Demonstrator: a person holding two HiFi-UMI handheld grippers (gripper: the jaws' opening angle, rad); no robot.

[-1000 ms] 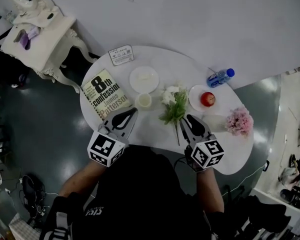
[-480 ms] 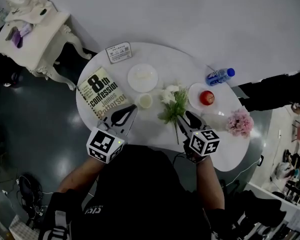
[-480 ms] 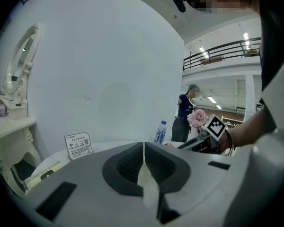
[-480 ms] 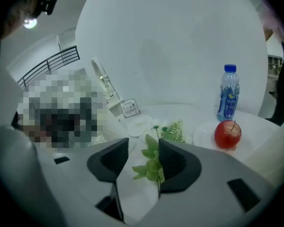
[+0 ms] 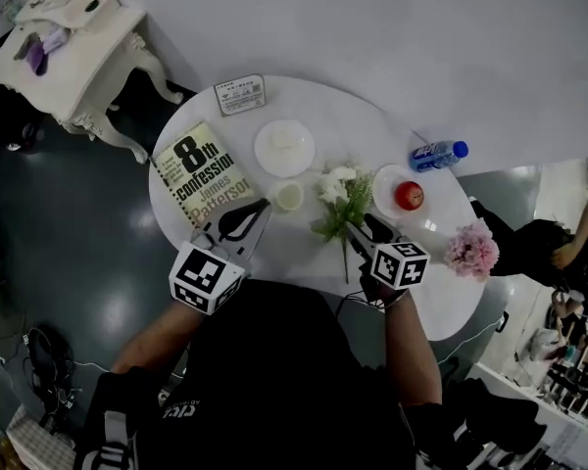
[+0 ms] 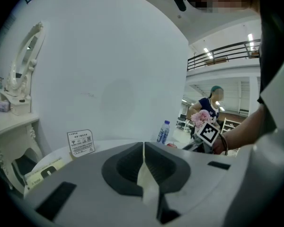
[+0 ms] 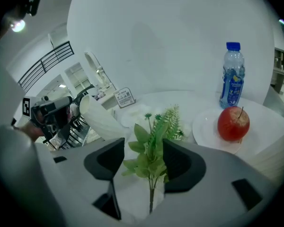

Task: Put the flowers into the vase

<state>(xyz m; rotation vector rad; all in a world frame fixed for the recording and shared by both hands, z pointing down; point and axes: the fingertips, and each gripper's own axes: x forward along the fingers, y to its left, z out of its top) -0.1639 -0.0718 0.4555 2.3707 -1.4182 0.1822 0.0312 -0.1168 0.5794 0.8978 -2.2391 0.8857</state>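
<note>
From the head view, the white oval worktop (image 5: 304, 116) carries everything. The flowers (image 5: 341, 199) lie flat near its middle, white blooms away from the person and the stem pointing back toward them. The vase (image 5: 289, 196) stands just left of the blooms, apart from them. The left tool (image 5: 260, 209) hangs over the near edge beside the book (image 5: 208, 174), its jaws clenched. The right tool (image 5: 361, 233) is down at the stem end of the flowers. Beyond it an apple (image 5: 409, 195) sits on a plate (image 5: 387, 186), with a bottle (image 5: 437, 153) farther off and pink flowers (image 5: 470, 251) to the right. A card (image 5: 240, 95) stands at the far rim, near a saucer (image 5: 284, 148).

In the left gripper view, the left tool (image 6: 143, 148) has its jaws pressed together with nothing between them. The card (image 6: 80, 143) and bottle (image 6: 163, 132) show past it.

In the right gripper view, the right tool (image 7: 143, 155) is released, its jaws apart and opening. The flowers' (image 7: 154, 145) leaves and stem lie between them, close to one jaw but not pinched. The vase (image 7: 100, 117) rises at the left, and the apple (image 7: 233, 123) and bottle (image 7: 232, 74) stand at the right.
</note>
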